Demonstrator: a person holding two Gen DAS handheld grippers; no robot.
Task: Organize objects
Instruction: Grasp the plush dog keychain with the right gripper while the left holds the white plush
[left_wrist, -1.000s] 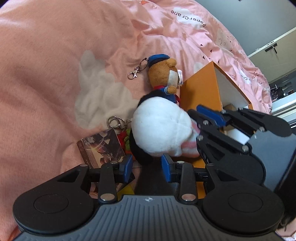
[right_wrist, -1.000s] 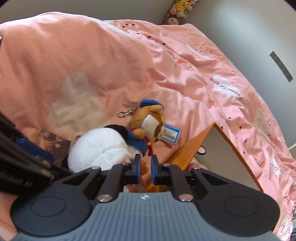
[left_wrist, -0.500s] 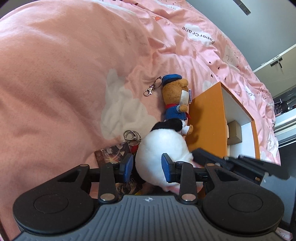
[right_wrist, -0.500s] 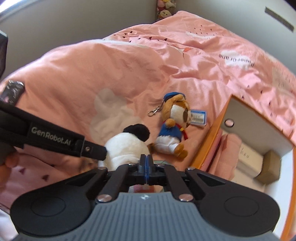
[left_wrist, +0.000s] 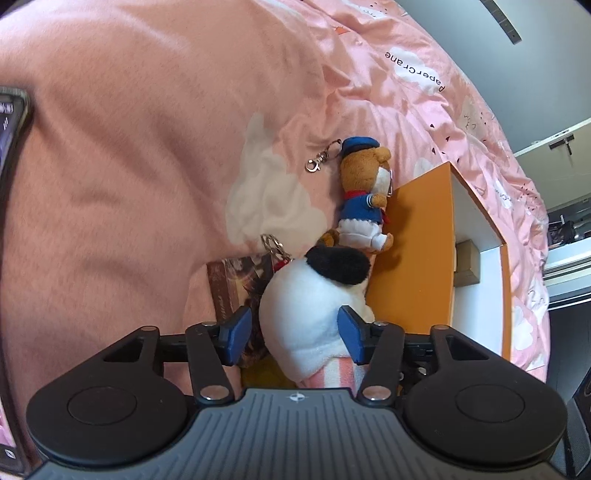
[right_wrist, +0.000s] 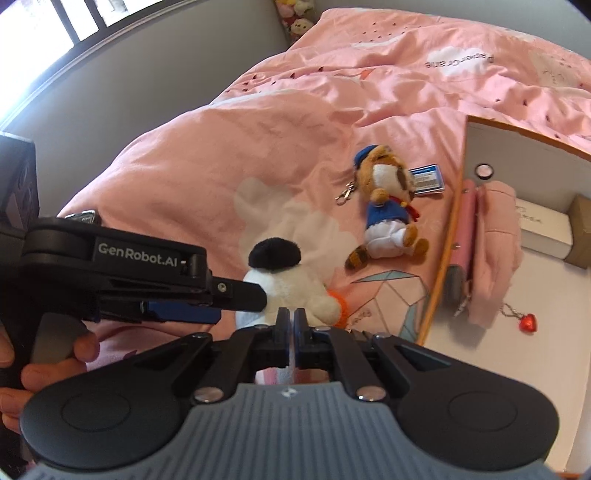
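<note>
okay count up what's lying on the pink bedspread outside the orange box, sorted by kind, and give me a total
Plush toys: 2, the white plush and the sailor bear keychain
Cards: 2, the blue-edged card by the bear's head and the dark picture card
Total: 4

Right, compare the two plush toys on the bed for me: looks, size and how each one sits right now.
The white plush is bigger, round, plain white with a black patch; the sailor bear is smaller, brown, in a blue cap and jacket.
The white plush sits between the open left gripper fingers, with the right gripper shut on its striped part; the sailor bear lies untouched.
Only the sailor bear shows a clip and tag.
Both lie on the pink quilt beside the orange box.
</note>
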